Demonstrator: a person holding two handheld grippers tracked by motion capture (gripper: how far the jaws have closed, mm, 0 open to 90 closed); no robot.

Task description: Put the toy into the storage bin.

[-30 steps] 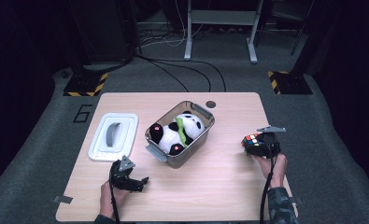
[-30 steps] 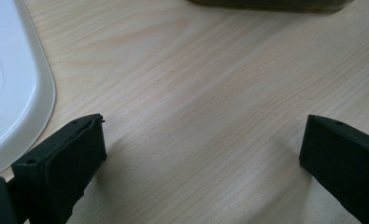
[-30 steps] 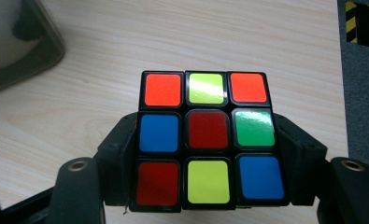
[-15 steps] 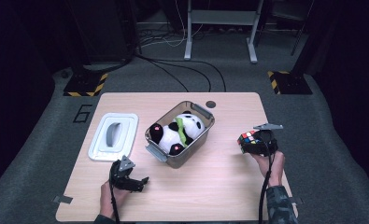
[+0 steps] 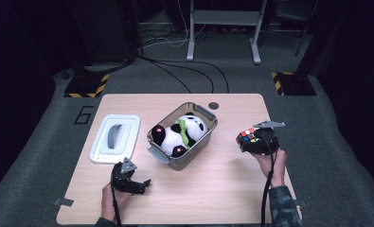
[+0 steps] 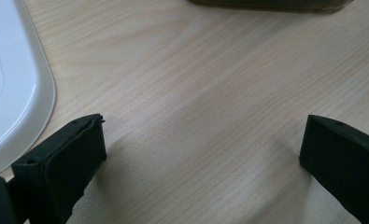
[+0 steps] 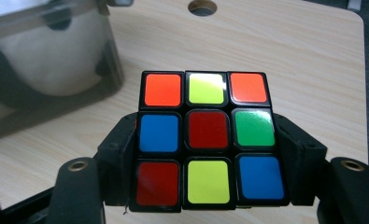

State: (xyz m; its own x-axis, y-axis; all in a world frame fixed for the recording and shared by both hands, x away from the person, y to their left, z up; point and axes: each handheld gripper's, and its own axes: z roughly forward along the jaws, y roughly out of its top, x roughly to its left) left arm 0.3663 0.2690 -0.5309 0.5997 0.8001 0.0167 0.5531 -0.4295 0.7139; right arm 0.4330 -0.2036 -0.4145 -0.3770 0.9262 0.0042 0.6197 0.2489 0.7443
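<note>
Wood-grain tabletop (image 6: pixel 210 93) shows bare between the left gripper's (image 5: pixel 136 183) wide-open jaws, parked nearest the person, short of the clear bin (image 5: pixel 204 135). To the bin's right, the right gripper (image 5: pixel 252 141) clamps a Rubik's cube (image 7: pixel 208 140) and has lifted it and drifted it binward over the last second, likely to join the plush panda (image 5: pixel 180 135). Left of the bin lies its white lid (image 5: pixel 115 138).

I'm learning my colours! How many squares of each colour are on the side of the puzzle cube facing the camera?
On the puzzle cube, held in the right gripper, seen in the right gripper view:
Orange: 2
Yellow: 2
Blue: 2
Red: 2
Green: 1
Total: 9 squares
</note>
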